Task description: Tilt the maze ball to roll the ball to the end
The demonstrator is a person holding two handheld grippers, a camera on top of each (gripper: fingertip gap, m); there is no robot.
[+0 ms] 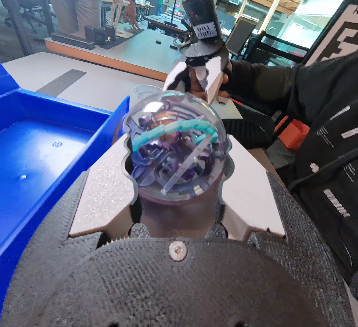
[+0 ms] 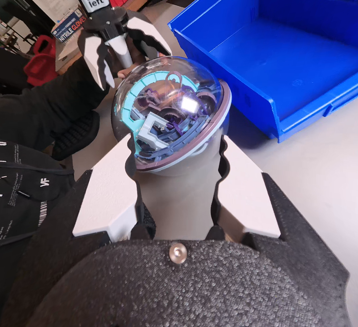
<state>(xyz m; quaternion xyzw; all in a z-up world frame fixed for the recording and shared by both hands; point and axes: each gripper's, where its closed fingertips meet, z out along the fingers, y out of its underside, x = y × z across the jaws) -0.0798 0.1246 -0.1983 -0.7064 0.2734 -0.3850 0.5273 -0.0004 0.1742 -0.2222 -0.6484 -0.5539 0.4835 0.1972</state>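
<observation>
The maze ball (image 1: 174,143) is a clear sphere with teal, purple and grey tracks inside; I cannot make out the small ball. It also shows in the right wrist view (image 2: 170,108), tilted, with its purple seam ring slanting down to the left. My right gripper (image 2: 175,139) is shut on it, a pad against each side of its lower half. In the left wrist view the right gripper (image 1: 188,94) reaches in from behind the ball. My left gripper (image 1: 177,137) is open around the ball, with a thin gap at each pad. It appears at the ball's far side (image 2: 135,69).
A large blue bin (image 1: 120,116) stands close beside the ball, to its right in the right wrist view (image 2: 193,26). A small clear cup (image 1: 145,90) sits on the white table (image 2: 290,182) behind the ball. The person's dark sleeves (image 1: 271,81) and torso flank the grippers.
</observation>
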